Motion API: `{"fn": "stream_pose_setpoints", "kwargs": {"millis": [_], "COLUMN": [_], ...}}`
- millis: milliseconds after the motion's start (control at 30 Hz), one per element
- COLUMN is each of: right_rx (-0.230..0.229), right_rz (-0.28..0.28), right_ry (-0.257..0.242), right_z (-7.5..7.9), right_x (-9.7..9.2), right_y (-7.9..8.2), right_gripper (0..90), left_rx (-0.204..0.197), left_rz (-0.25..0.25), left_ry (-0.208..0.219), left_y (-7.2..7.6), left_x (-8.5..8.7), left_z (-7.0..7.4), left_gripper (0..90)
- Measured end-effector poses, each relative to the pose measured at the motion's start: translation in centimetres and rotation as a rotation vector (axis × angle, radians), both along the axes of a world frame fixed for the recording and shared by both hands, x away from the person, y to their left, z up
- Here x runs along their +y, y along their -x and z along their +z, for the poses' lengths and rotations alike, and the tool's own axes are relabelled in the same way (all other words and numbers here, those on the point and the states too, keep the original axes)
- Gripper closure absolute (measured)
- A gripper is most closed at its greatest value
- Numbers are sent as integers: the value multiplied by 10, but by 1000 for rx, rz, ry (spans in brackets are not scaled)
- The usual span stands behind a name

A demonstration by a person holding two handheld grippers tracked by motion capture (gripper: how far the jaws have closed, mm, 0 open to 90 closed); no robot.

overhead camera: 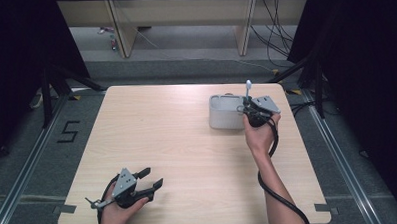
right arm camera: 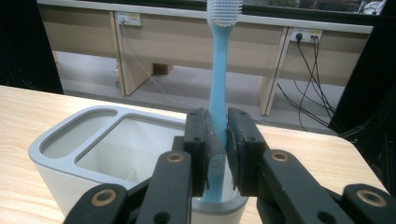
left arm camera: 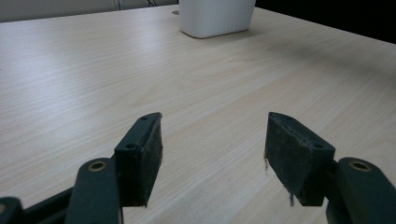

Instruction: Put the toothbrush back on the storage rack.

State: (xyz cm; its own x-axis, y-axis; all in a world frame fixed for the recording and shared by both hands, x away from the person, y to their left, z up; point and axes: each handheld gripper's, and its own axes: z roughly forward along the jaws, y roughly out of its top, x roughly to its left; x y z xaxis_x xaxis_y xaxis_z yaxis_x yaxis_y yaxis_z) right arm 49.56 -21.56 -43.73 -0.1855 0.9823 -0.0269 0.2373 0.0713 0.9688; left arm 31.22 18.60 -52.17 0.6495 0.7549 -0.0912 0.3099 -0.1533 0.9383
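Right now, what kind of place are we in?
Probably a lab or office set up for recording. A bare wooden table stands on grey floor with a taped number five, and behind it are desks with wall sockets and trailing cables.

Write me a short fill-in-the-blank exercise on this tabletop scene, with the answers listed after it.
1. The right gripper is shut on a blue ____.
2. The toothbrush stands upright with its bristle head pointing ____.
3. The left gripper has its jaws ____, with nothing between them.
4. The white holder has ____ compartments visible, a narrow one and a wider one.

Missing words: toothbrush; up; open; two
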Motion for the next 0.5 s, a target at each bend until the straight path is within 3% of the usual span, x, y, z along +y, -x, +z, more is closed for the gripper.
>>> {"fn": "stream_pose_setpoints", "kwargs": {"millis": [200,400,500], "right_rx": [-2,2,-3], "right_rz": [7,2,5], "right_ry": [16,-3,19], "right_z": [-4,-6,-7], "right_x": [-1,-1,-2], "right_y": [0,0,0], "right_gripper": [790,790,790], "left_rx": [-3,-2,-2], "left_rz": [-1,-1,-1], "left_ry": [-3,-3,-4], "left_y": [0,0,0], "left_x": [0,0,0], "left_z": [0,0,0], "left_gripper": [360,360,360]}}
